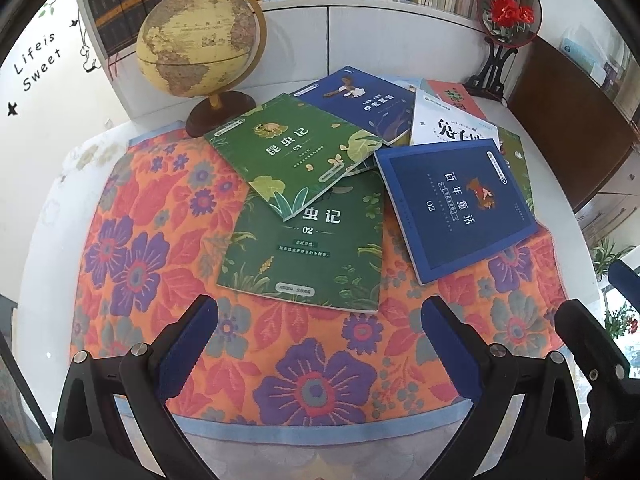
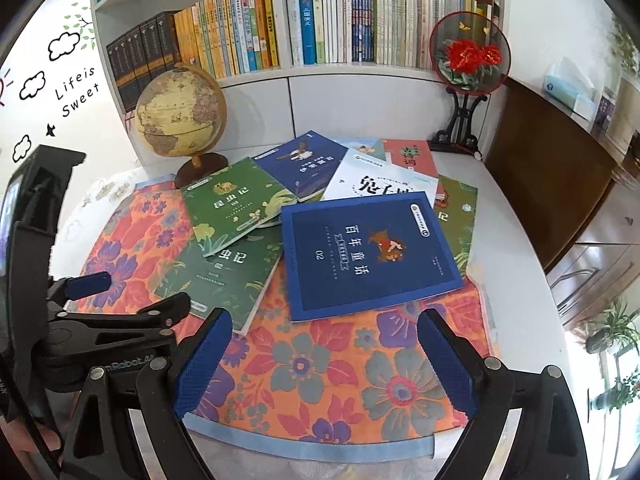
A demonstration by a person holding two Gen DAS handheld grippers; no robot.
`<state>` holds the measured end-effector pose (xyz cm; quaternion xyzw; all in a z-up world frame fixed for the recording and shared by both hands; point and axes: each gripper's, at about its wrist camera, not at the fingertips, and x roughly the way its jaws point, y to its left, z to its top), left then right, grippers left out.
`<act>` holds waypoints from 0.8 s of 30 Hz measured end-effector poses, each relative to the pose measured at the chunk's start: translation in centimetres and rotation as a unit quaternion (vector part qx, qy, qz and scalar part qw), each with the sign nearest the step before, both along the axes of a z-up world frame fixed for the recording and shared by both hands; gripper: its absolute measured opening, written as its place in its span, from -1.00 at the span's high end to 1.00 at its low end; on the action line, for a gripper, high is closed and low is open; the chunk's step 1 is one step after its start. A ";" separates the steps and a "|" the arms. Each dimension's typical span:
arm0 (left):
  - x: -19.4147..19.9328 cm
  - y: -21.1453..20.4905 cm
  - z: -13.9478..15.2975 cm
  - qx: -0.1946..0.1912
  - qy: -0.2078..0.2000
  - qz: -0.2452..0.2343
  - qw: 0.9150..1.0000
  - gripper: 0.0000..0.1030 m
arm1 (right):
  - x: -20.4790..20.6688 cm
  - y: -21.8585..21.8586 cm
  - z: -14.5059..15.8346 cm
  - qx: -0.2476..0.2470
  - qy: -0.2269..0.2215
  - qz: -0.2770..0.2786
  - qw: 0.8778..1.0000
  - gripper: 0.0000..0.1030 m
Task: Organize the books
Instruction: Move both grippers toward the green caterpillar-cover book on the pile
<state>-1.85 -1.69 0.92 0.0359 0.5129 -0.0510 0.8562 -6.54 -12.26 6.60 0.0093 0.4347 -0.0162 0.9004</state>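
On the woven floral cloth [image 1: 168, 240], glossy flat books [image 1: 456, 204] overlap.

Both views are bright, even daylight, nothing dim. The right edge is a bit blown out where the potted plants [image 2: 612, 328] sit, so light seems to come from that side. Shadows are soft, just thin ones under the overlapping books [image 1: 304, 184]. Slight glare on the globe [image 1: 196, 40] and the glossy blue cover [image 2: 368, 248]. Heavy fisheye bending: the bookshelf [image 2: 288, 72] curves and the corners go black. The centre is sharp, titles readable; towards the edges things go mushy.
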 end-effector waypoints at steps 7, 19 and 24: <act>0.4 0.0 0.8 0.007 -0.013 -0.005 1.000 -0.97 | 0.9 0.3 1.1 0.008 -0.010 0.008 1.000 -0.80; 1.2 1.0 2.4 0.034 -0.043 0.015 0.998 -0.97 | 3.8 1.0 2.5 0.010 -0.026 0.029 0.999 -0.80; 1.2 0.9 3.2 0.043 -0.055 0.021 0.997 -0.97 | 5.5 0.3 2.9 0.048 0.004 0.038 0.998 -0.80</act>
